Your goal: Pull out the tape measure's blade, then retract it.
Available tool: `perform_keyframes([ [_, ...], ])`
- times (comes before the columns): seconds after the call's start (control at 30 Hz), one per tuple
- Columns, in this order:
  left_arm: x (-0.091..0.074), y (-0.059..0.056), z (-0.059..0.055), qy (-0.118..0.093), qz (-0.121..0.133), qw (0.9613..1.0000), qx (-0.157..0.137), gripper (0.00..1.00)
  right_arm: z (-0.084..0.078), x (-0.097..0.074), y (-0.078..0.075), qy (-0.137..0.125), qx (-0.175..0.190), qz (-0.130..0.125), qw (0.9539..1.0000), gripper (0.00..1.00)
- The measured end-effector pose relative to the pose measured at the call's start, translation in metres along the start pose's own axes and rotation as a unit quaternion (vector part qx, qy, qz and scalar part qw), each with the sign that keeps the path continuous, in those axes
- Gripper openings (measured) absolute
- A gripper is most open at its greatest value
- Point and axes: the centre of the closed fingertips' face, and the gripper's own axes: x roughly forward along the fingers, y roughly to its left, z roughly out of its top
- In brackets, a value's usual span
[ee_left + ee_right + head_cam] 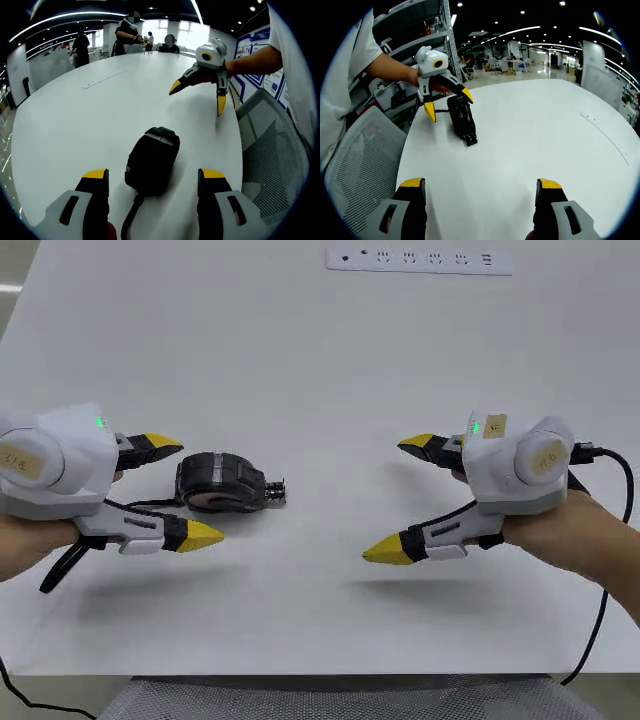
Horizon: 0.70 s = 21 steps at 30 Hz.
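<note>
the black tape measure [222, 483] lies on its side on the white table [300, 360], between the wide-spread jaws of the left gripper [200, 490], which is not clamped on it. its blade hook faces the right gripper [383, 500], which hovers well apart, jaws spread, holding nothing.

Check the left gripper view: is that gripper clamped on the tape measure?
No, the left gripper is open, its jaws standing clear on either side of the tape measure.
</note>
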Motion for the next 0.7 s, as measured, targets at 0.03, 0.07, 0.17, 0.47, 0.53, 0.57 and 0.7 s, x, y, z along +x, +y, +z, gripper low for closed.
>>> perform_keyframes([
  [0.03,0.001,0.001,0.000,0.001,-0.001,1.0000,0.001,0.67,0.001,0.001,0.000,0.000,-0.002,0.002,1.0000,0.89],
  [0.07,0.001,0.001,-0.001,0.002,-0.001,1.0000,0.002,0.67,0.002,0.003,0.000,0.000,-0.003,0.003,1.0000,0.89],
  [0.17,0.003,0.002,-0.002,0.005,-0.004,0.9999,0.009,0.63,0.004,0.007,-0.001,0.000,-0.006,0.008,1.0000,0.89],
  [0.47,0.007,0.002,-0.004,0.009,-0.018,0.9996,0.019,0.48,0.010,0.020,0.001,0.001,-0.014,0.019,0.9997,0.87],
  [0.53,0.007,0.001,-0.004,0.010,-0.021,0.9996,0.018,0.47,0.011,0.022,0.001,0.001,-0.015,0.022,0.9997,0.87],
  [0.57,0.008,0.002,-0.005,0.010,-0.025,0.9995,0.014,0.47,0.011,0.023,0.001,0.001,-0.015,0.024,0.9996,0.87],
  [0.7,0.008,0.003,-0.004,0.010,-0.025,0.9995,0.018,0.43,0.013,0.026,0.001,-0.001,-0.018,0.028,0.9995,0.86],
])
